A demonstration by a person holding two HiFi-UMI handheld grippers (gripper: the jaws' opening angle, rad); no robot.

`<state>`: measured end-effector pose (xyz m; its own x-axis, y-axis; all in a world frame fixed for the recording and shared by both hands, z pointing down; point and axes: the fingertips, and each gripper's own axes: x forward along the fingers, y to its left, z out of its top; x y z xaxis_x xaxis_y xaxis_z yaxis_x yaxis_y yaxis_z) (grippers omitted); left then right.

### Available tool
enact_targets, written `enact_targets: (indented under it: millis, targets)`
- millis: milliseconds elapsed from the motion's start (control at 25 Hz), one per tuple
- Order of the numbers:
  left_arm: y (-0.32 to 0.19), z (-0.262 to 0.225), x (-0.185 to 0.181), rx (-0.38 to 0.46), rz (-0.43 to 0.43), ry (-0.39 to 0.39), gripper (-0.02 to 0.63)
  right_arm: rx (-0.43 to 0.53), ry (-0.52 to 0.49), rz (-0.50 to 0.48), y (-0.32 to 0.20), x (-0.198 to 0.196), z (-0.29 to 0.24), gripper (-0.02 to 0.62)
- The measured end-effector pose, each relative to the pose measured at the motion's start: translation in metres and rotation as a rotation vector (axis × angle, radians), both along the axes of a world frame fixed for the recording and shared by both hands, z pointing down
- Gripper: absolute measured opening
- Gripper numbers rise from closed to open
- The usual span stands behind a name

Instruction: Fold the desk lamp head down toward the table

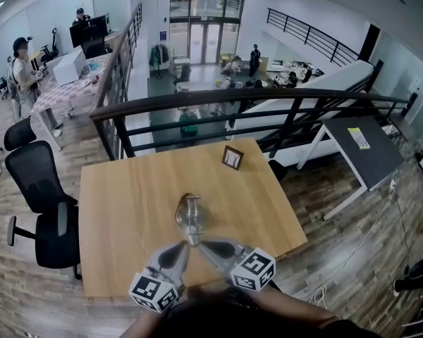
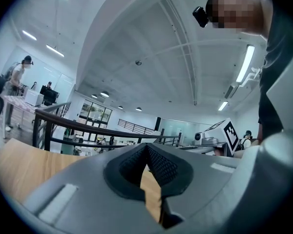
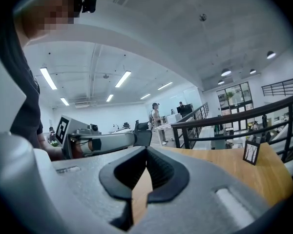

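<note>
At the tabletop's (image 1: 127, 210) near edge, the left gripper (image 1: 182, 248) and right gripper (image 1: 206, 247) are both hovering, clenched on nothing, tips nearly meeting. The desk lamp (image 1: 189, 214) is sitting just beyond them, ungrasped. From above I cannot tell whether its head is already lying folded down. A small picture frame (image 1: 232, 158) is standing near the far edge.

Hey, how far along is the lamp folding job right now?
Done: unclear; from above, how far the desk lamp is folded can't be judged. In hand: nothing; left gripper and right gripper are both shut and empty, close to its stem. Left: possibly the fold itself.
</note>
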<state>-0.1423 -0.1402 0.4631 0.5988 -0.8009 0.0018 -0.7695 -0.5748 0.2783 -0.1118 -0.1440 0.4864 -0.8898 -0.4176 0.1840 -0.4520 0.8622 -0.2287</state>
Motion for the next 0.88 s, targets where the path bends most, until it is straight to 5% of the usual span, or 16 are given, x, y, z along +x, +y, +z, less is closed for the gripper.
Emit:
enact_targets:
  millis: [280,880]
  targets:
    - [0.023,-0.011,0.025,0.019,-0.059,-0.023,0.002,0.031,-0.042,-0.049,0.031,0.029,-0.013,0.005]
    - [0.130,0.012,0.175,-0.020,-0.093,-0.047,0.002,0.043,-0.065,-0.077,0.137,0.171,-0.002,0.005]
